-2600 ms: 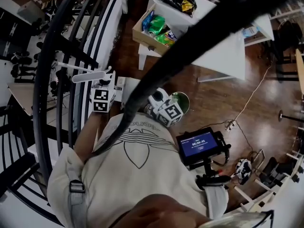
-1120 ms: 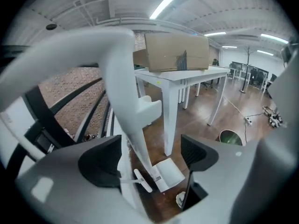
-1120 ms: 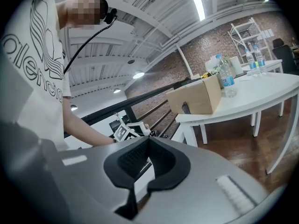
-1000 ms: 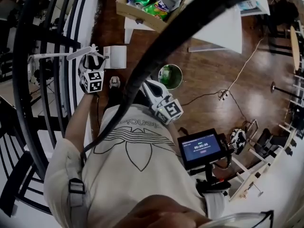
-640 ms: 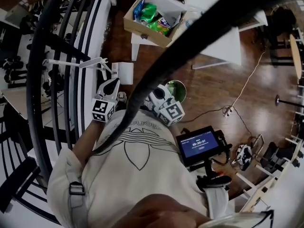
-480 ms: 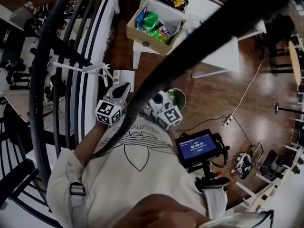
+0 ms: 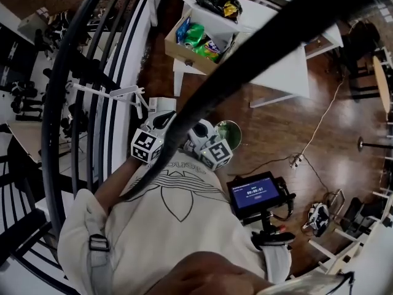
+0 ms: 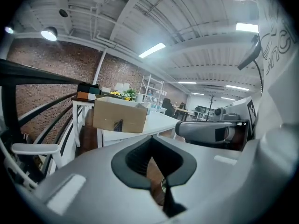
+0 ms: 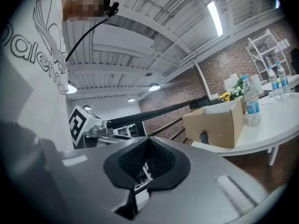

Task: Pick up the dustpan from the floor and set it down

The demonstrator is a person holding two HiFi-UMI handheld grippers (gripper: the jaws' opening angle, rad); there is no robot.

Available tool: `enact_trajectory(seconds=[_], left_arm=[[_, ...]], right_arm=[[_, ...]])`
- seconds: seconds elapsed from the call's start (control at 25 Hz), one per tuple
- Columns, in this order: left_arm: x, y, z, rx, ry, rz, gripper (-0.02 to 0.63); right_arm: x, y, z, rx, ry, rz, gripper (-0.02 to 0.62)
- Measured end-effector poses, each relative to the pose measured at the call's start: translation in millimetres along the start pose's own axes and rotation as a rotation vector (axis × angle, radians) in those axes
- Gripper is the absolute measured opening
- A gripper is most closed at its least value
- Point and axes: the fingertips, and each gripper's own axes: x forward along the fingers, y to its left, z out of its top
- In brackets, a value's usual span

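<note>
Head view: the left gripper (image 7: 163, 119) and right gripper (image 7: 198, 130) sit mid-frame, both closed and empty. The white dustpan (image 7: 161, 105) stands just above them, beside the black railing (image 7: 92, 54).

A cardboard box (image 7: 186, 52) of snacks sits on the white table (image 7: 288, 72), a green bucket (image 7: 233, 132) nearby.
</note>
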Motion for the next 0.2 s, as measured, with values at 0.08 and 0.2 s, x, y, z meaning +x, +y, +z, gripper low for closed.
enact_trajectory(seconds=[0.08,0.2], left_arm=[[5.9,0.6,1.5,0.006,0.015,-0.012,0.021],[11.9,-3.9,7.5,0.031,0.007,-0.02,0.02]], right_arm=[[4.6,-3.8,2.7,-0.003,0.0,0.006,0.002],[4.8,-6.2,9.2,-0.005,0.006,0.011,0.002]])
